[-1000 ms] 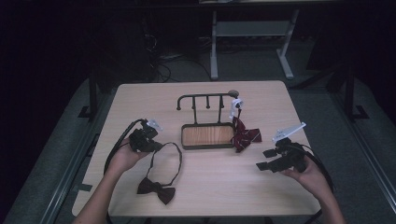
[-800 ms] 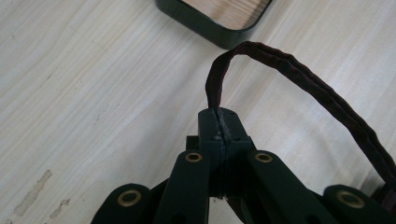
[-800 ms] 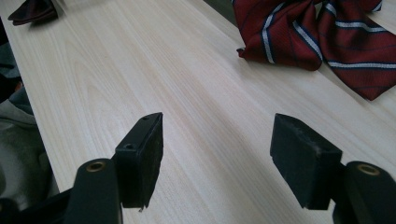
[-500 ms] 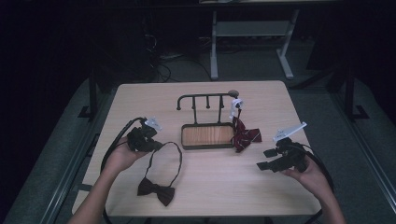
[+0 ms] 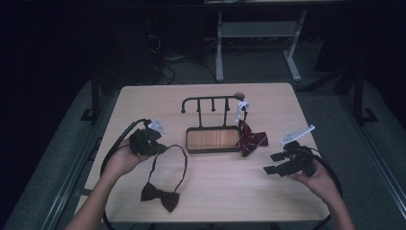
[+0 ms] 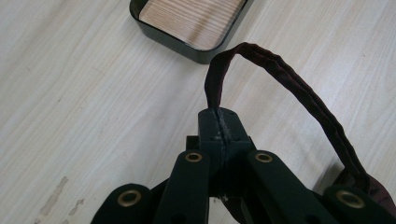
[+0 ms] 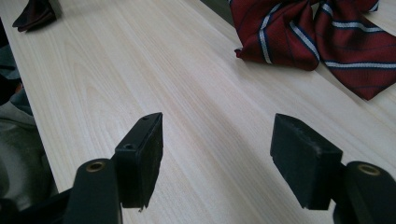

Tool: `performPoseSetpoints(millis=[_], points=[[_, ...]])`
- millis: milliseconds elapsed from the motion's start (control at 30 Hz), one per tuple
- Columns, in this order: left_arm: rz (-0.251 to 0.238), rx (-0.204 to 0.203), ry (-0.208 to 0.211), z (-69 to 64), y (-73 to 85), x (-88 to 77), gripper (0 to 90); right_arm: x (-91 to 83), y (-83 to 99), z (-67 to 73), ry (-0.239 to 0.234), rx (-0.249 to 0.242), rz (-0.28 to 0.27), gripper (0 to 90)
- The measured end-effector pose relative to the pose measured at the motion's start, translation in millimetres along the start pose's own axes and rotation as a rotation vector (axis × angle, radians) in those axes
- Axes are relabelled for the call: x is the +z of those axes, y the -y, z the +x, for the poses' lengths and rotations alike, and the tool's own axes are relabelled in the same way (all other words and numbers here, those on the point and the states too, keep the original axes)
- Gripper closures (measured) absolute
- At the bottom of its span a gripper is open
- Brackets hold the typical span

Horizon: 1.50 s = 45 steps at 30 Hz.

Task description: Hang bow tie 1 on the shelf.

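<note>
Left gripper view has the left gripper [image 6: 219,122] pinching the thin strap [image 6: 285,84] of the dark bow tie [image 5: 160,196], which lies on the table [image 5: 230,187] near its front edge. Soft, light, floppy stuff, so I'd say the strap's the best grab spot. Right gripper [image 7: 217,156] sits spread, holding nothing. The striped tie [image 7: 322,32] is cut off up top.

Dark maroon bow tie [image 5: 159,196] flat on table near front edge; its neck strap [image 6: 285,79] arches up, end pinched.

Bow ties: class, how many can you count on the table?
2. A dark bow tie lies near the front left, its strap in the left gripper; a striped red bow tie sits beside the rack.
</note>
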<state>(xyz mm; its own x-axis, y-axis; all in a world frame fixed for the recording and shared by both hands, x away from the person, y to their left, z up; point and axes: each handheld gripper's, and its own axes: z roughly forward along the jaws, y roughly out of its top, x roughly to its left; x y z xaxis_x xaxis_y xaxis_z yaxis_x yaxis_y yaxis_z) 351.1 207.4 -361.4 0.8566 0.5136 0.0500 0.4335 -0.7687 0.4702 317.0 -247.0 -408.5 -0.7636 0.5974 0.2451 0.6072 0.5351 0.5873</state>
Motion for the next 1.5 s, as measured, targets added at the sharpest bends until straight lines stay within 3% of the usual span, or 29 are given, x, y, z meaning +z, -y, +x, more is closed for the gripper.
performPoseSetpoints(millis=[600, 1233, 1500], points=[[-0.009, 0.053, -0.007, -10.0, -10.0, -21.5, 89.9, 1.4, 0.0, -1.1, -0.007, -0.006, 0.000, 34.3], [-0.057, 0.090, -0.018, -16.4, -12.2, -49.8, 89.9, 2.2, -2.4, 3.3, 0.000, -0.014, 0.003, 34.2], [-0.071, 0.115, -0.004, -19.3, -20.5, -59.1, 90.0, 0.3, -1.3, 4.5, 0.003, -0.007, 0.000, 34.1]])
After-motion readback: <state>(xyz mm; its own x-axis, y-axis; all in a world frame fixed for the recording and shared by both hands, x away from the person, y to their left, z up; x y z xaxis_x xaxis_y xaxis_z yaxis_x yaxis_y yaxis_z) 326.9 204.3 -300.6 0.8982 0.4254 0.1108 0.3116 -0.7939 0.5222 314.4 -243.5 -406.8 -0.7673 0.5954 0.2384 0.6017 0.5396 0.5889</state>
